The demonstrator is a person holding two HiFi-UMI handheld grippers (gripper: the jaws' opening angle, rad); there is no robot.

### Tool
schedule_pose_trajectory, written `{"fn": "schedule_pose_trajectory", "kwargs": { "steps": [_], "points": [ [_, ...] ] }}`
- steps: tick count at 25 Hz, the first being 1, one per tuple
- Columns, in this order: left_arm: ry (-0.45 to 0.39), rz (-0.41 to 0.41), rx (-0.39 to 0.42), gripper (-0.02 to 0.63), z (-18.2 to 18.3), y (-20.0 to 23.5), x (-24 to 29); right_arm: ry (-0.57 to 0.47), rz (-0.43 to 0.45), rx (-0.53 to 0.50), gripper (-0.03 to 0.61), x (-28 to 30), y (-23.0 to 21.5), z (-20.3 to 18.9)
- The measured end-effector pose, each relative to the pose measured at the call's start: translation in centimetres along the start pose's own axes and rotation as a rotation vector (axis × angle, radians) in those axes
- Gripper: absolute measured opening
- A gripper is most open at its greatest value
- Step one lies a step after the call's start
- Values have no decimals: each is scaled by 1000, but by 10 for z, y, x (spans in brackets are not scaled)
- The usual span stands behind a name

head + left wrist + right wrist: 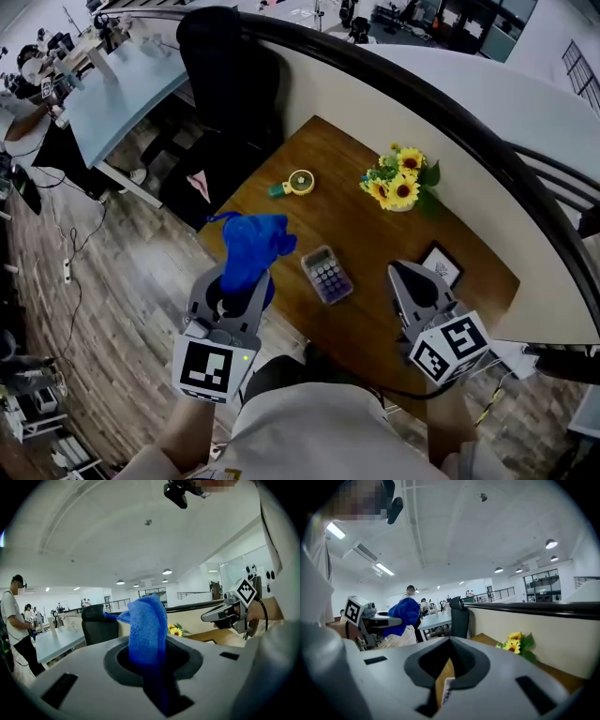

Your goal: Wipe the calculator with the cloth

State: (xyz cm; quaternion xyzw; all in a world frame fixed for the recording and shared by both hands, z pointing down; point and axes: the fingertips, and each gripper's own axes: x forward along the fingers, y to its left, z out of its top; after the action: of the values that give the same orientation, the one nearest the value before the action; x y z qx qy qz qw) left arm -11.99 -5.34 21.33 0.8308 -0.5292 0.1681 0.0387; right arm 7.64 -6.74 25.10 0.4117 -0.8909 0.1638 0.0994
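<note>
The calculator (326,274), grey with light keys, lies flat near the middle of the wooden table (361,309). My left gripper (242,274) is held over the table's left front edge, shut on a blue cloth (251,246) that bunches up above its jaws; the cloth (147,630) fills the jaw gap in the left gripper view. The cloth hangs just left of the calculator, apart from it. My right gripper (399,271) hovers right of the calculator, its jaws closed to a thin slit (449,667) with nothing between them.
A small pot of sunflowers (401,180) stands at the table's far side. A round yellow gadget (298,182) lies at the far left, a dark picture frame (441,264) at the right. A black office chair (230,66) stands beyond the table, beside a curved railing.
</note>
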Motion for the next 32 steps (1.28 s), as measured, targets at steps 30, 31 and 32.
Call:
{"fn": "schedule_pose_trajectory", "kwargs": {
  "steps": [30, 31, 32],
  "points": [
    [259, -270, 39, 104, -139, 8, 151, 299, -101, 202, 31, 116, -68, -171],
    [269, -285, 42, 104, -146, 5, 156, 316, -98, 204, 66, 120, -68, -180],
    [279, -300, 44, 104, -154, 2, 161, 332, -95, 208, 71, 123, -69, -189]
  ]
}}
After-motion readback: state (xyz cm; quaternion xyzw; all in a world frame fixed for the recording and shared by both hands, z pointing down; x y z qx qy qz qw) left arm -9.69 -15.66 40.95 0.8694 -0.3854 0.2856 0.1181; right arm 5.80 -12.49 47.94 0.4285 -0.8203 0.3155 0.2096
